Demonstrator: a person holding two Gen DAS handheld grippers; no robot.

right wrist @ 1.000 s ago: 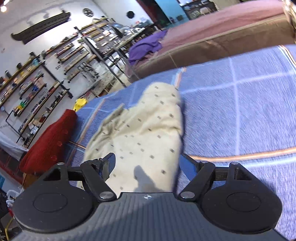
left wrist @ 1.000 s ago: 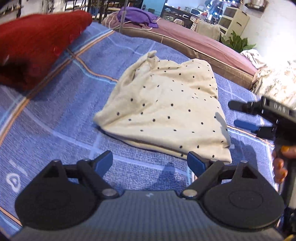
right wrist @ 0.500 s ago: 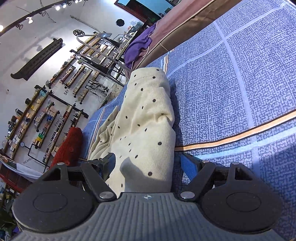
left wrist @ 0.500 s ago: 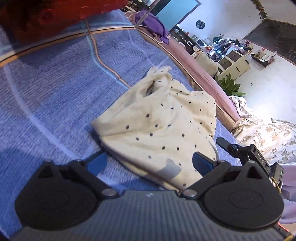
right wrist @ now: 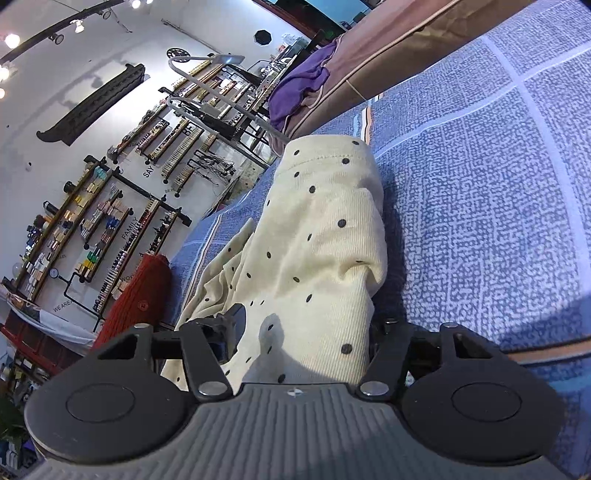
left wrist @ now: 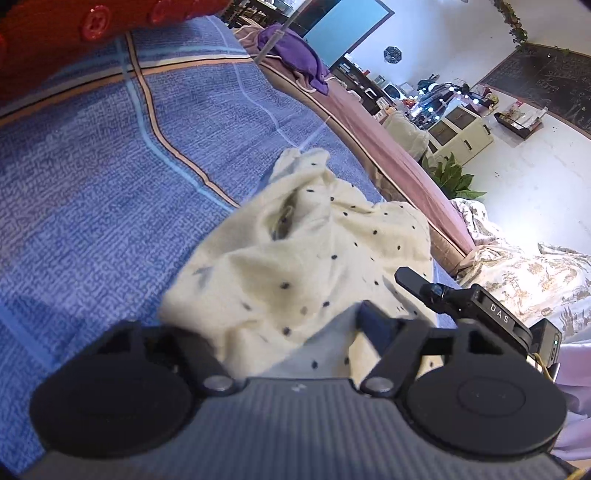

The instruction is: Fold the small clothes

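Note:
A cream garment with dark dots (left wrist: 314, 251) lies crumpled on a blue checked bedspread (left wrist: 110, 203). My left gripper (left wrist: 269, 321) is at its near edge. Its jaws are closing with bunched fabric between them, and the cloth hides the left finger. In the right wrist view the same garment (right wrist: 325, 221) stretches away from my right gripper (right wrist: 306, 321). Those jaws stand wide, just starting to close, one on each side of the garment's near end. One black finger (left wrist: 410, 277) of the right gripper shows over the cloth's right edge in the left wrist view.
A red knitted garment (left wrist: 74, 29) lies at the bedspread's far left and shows again (right wrist: 136, 295) in the right wrist view. A purple cloth (left wrist: 295, 55) rests on a pink-brown mattress (left wrist: 369, 129) beyond. A pale sleeve (left wrist: 576, 369) is at the right edge.
Both grippers have dropped and moved in onto the garment. The left jaws have narrowed and gathered fabric between them. The right gripper now straddles the cloth's end.

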